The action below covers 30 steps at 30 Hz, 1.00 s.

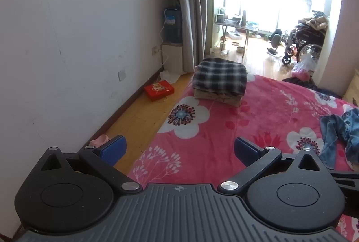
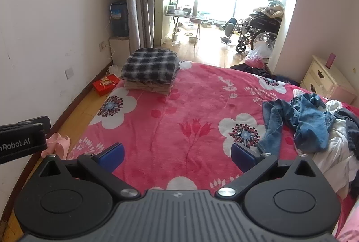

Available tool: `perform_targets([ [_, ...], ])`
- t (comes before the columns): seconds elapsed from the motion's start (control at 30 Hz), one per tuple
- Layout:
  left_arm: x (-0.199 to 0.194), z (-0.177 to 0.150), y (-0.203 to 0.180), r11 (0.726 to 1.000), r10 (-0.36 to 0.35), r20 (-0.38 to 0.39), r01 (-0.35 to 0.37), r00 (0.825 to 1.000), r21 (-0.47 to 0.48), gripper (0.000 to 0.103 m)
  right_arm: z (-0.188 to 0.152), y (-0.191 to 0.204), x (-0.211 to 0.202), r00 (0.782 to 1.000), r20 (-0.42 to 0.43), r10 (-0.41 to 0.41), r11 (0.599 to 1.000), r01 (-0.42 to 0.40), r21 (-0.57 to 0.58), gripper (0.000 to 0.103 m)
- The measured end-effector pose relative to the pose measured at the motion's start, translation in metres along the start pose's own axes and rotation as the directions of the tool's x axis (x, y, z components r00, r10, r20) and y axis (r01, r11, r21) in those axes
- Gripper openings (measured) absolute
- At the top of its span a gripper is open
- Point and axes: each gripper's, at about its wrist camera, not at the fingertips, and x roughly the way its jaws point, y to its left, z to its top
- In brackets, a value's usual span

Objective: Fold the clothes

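A stack of folded clothes with a black-and-white plaid shirt on top (image 1: pixel 221 76) (image 2: pixel 150 66) sits at the far left corner of the bed with the pink flowered blanket (image 1: pixel 258 107) (image 2: pixel 190 112). A heap of unfolded clothes with blue jeans on top (image 2: pixel 303 118) (image 1: pixel 341 134) lies at the right side of the bed. My left gripper (image 1: pixel 179 150) is open and empty above the bed's near left edge. My right gripper (image 2: pixel 177 156) is open and empty above the blanket, left of the jeans. The left gripper's body (image 2: pixel 22 138) shows at the left edge of the right wrist view.
A white wall runs along the left. On the wooden floor lie a red box (image 1: pixel 158 90) (image 2: pixel 106 83) and pink slippers (image 2: pixel 57 143). A cream nightstand (image 2: pixel 323 78) stands at the far right. A wheelchair (image 2: pixel 258 33) and a folding table (image 2: pixel 186 17) stand beyond the bed.
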Motion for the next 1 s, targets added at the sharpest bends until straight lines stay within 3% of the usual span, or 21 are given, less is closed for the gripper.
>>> perform_targets([
  [1.0, 0.0006, -0.0026, 0.0020, 1.000, 0.011, 0.003, -0.011, 1.000, 0.009, 0.103, -0.0026, 0.0099, 0.0023, 1.000, -0.004, -0.001, 0.999, 0.001, -0.033, 0.103],
])
